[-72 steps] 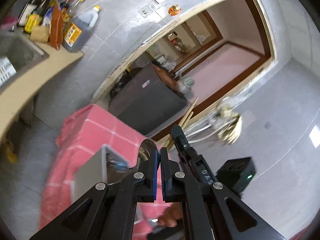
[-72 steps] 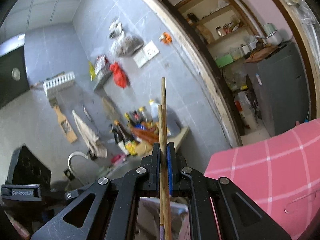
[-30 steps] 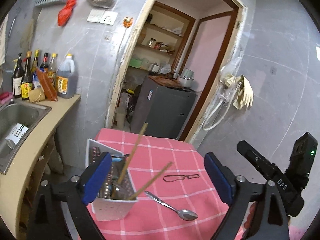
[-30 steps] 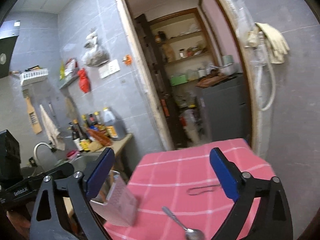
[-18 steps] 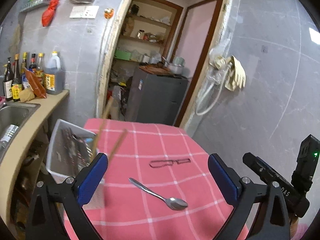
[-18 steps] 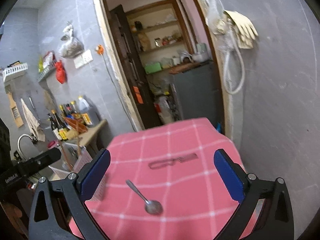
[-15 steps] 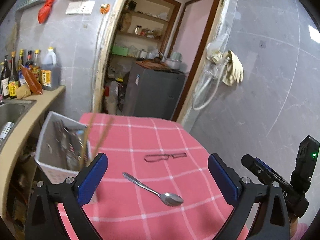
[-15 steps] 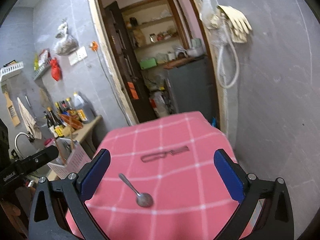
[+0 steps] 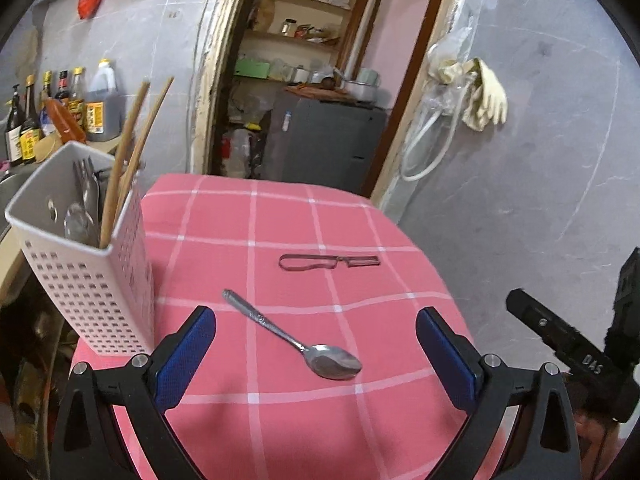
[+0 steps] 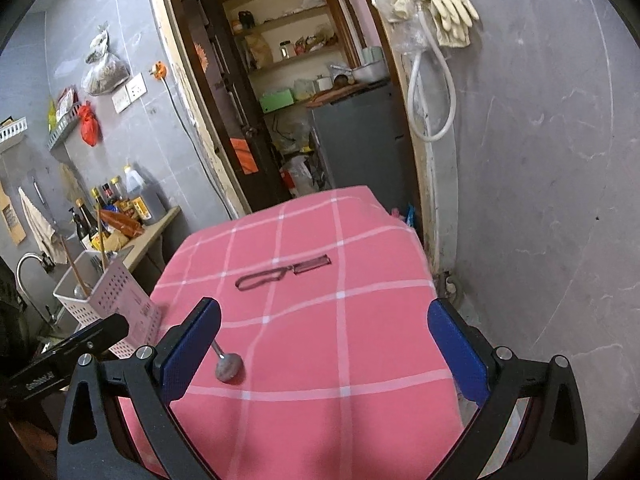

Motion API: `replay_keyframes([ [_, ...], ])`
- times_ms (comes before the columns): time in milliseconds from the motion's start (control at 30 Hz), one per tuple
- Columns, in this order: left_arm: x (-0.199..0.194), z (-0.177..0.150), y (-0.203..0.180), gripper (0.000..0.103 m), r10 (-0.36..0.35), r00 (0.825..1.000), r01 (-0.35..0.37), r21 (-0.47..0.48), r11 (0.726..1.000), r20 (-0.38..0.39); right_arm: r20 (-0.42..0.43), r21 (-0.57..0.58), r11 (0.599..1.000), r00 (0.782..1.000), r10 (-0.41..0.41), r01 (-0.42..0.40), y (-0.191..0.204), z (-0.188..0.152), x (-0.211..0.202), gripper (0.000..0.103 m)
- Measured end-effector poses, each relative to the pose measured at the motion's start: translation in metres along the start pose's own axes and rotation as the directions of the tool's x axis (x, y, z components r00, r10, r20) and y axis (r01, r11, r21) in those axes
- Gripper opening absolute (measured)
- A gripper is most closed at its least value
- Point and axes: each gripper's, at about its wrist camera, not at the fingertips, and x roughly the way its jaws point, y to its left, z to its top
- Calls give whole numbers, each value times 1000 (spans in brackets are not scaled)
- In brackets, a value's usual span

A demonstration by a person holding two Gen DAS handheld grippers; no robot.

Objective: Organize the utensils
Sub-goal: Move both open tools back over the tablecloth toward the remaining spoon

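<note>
A metal spoon (image 9: 292, 340) lies on the pink checked tablecloth (image 9: 280, 216), bowl toward me; in the right wrist view only its bowl (image 10: 228, 366) shows beside the left pad. A metal peeler (image 9: 328, 261) (image 10: 282, 271) lies farther back. A white perforated utensil basket (image 9: 84, 280) (image 10: 100, 300) stands at the table's left edge and holds two wooden chopsticks (image 9: 132, 156), forks and a spoon. My left gripper (image 9: 316, 352) is open just above the spoon. My right gripper (image 10: 324, 344) is open over the table's near part, empty.
A counter with sauce bottles (image 9: 60, 108) and a sink tap (image 10: 28, 264) lies left of the table. Behind the table, a doorway opens onto a grey cabinet (image 9: 328, 144). A tiled wall with a hose and gloves (image 10: 444, 4) runs along the right.
Both grippers have opened: the chopsticks held by the right one now stand in the basket. Both views have swung down over the table, and the left gripper has come closer to the spoon.
</note>
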Motion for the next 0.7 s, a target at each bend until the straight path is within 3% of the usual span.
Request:
replay_keyframes([
  [400, 47, -18, 9, 101, 125, 992, -125, -74, 989, -10, -65, -77, 995, 997, 51, -56, -15, 4, 58, 102],
  [700, 76, -25, 19, 101, 232, 973, -230, -153, 961, 1, -82, -227, 967, 992, 97, -113, -2, 14, 100, 102],
])
